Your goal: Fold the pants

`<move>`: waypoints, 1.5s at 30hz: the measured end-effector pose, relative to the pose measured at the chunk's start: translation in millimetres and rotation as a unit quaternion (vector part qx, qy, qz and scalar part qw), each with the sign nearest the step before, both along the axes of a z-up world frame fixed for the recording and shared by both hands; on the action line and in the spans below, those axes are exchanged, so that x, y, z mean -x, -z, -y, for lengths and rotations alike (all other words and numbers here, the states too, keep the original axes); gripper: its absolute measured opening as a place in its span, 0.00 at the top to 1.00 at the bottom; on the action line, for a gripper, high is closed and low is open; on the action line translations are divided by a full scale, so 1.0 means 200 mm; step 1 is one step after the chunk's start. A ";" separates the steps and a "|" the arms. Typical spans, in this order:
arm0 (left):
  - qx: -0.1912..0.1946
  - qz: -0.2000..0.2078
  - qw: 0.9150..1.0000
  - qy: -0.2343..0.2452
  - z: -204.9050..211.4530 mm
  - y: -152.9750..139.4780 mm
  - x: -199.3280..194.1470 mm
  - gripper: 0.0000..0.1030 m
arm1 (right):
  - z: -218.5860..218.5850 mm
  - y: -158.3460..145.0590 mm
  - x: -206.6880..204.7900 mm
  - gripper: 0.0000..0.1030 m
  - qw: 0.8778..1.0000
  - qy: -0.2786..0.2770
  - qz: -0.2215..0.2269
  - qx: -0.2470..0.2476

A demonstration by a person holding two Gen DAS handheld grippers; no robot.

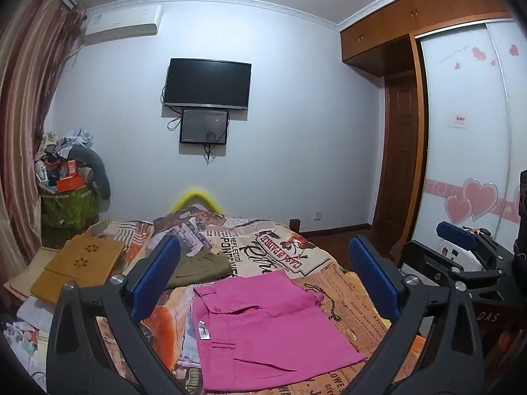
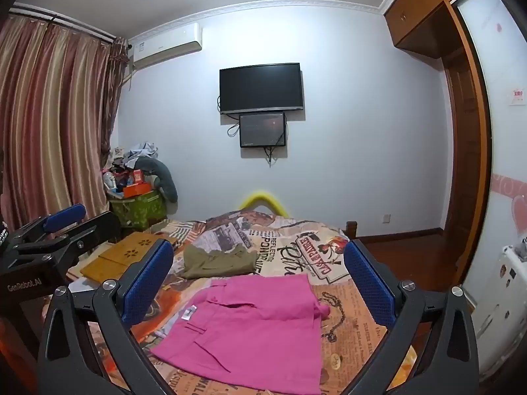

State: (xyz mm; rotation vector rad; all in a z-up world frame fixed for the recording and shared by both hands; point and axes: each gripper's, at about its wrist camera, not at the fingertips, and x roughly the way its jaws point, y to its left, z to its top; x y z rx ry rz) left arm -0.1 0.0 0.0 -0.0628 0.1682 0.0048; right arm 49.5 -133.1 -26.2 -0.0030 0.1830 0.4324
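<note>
Pink pants (image 1: 270, 329) (image 2: 253, 322) lie flat and folded on the printed bedspread (image 1: 283, 250) (image 2: 313, 253), waistband toward the left. Olive pants (image 1: 201, 266) (image 2: 220, 260) lie folded just beyond them. My left gripper (image 1: 263, 242) hovers open above the pink pants, its blue pads (image 1: 154, 276) wide apart with nothing between them. My right gripper (image 2: 257, 245) hovers open the same way over the pink pants, holding nothing. Each gripper shows at the edge of the other's view: the right gripper (image 1: 464, 247) and the left gripper (image 2: 75, 227).
A yellow-brown perforated board (image 1: 79, 263) (image 2: 122, 256) lies on the bed's left side. A green bin (image 1: 69, 207) (image 2: 138, 210) piled with clutter stands by the striped curtain (image 2: 49, 125). A TV (image 2: 262, 87) hangs on the far wall, and a wardrobe (image 1: 467, 125) stands to the right.
</note>
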 end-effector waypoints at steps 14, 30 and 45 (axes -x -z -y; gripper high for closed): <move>0.019 -0.009 1.000 -0.016 -0.05 0.00 -0.01 0.00 | -0.02 -0.01 0.01 0.00 1.000 0.000 0.005 0.007; 0.015 -0.011 1.000 -0.018 -0.02 0.01 -0.02 0.00 | -0.04 0.03 -0.01 0.00 1.000 -0.003 0.003 0.009; 0.018 -0.008 1.000 -0.022 -0.04 0.01 -0.03 0.00 | -0.04 0.03 -0.01 0.00 1.000 -0.001 0.003 0.010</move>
